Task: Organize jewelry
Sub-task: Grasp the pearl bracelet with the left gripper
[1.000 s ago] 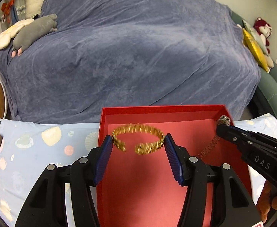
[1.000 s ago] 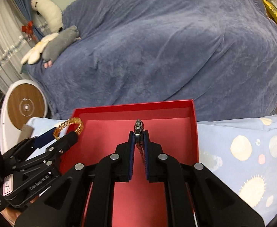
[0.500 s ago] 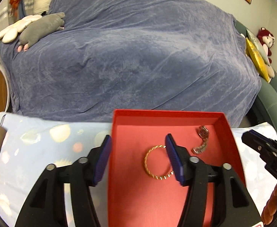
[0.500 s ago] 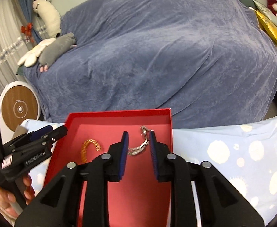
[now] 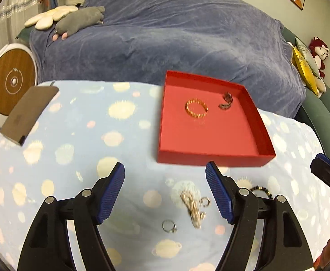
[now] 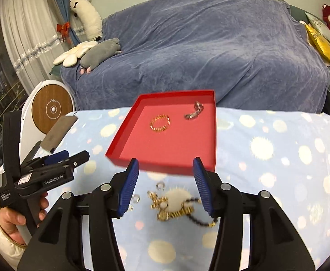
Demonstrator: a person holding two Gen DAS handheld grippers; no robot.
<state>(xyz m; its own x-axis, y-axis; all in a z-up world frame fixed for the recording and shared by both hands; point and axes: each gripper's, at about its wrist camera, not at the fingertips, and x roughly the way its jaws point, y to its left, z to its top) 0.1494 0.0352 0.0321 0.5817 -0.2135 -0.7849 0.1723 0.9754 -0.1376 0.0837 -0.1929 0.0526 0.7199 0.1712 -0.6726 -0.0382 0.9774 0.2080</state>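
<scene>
A red box point(image 5: 212, 158) sits on the spotted blue cloth, and in it lie a gold bracelet point(image 5: 196, 108) and a silver link bracelet point(image 5: 226, 101). My left gripper point(image 5: 165, 164) hovers on the near side of the box, its jaws opening with nothing between the pads. Below it on the cloth lie a gold chain point(image 5: 193, 205), a ring point(image 5: 169, 225) and a black bead chain point(image 5: 261, 189). My right gripper point(image 6: 165, 160) is also back from the red box point(image 6: 160, 162), jaws opening and empty, above a tangle of gold jewelry point(image 6: 171, 210). In the right wrist view the left gripper point(image 6: 74, 155) is at the left.
A brown flat pouch point(image 5: 29, 113) lies at the cloth's far left corner. A round wood-topped device point(image 5: 12, 82) stands beyond it. A sofa under a blue blanket point(image 5: 176, 33) with plush toys point(image 5: 79, 21) fills the back. A person's hand point(image 6: 13, 223) holds the left gripper.
Both grippers let go, leaving the gold bracelet and the silver bracelet in the red box. Both then pulled back from the box over the loose jewelry, jaws wider.
</scene>
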